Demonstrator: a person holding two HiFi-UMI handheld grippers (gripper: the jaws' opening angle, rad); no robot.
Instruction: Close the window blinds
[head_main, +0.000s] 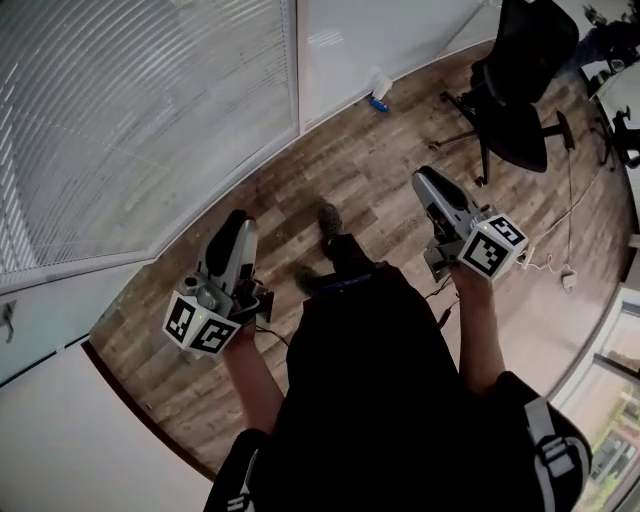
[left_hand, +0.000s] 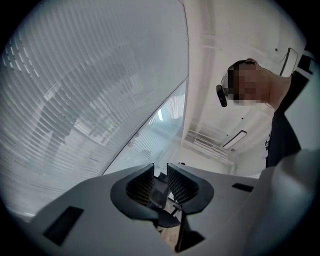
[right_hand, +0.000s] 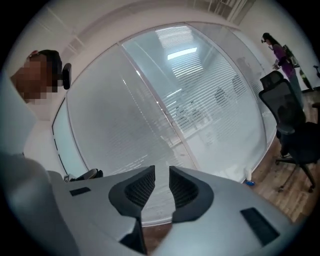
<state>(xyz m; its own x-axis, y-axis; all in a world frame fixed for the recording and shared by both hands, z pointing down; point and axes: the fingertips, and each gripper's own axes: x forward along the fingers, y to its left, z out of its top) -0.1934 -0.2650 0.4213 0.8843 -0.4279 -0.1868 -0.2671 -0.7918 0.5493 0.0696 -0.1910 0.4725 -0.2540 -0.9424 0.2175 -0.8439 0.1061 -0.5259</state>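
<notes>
White slatted window blinds (head_main: 130, 110) hang behind the glass wall at the upper left of the head view, with their slats nearly flat. They also fill the left gripper view as blinds (left_hand: 85, 90) and the right gripper view as blinds (right_hand: 150, 115). My left gripper (head_main: 238, 220) is held low over the wooden floor, well away from the blinds. Its jaws (left_hand: 160, 172) stand slightly apart with nothing between them. My right gripper (head_main: 425, 178) hangs to the right of my legs. The right gripper (right_hand: 162, 175) shows a narrow gap between its jaws, also empty.
A black office chair (head_main: 515, 90) stands at the upper right, and it shows as a chair (right_hand: 292, 135) in the right gripper view. A small blue and white bottle (head_main: 379, 92) lies by the glass wall's foot. Cables (head_main: 560, 265) trail over the floor at the right. A person (right_hand: 280, 52) stands far off.
</notes>
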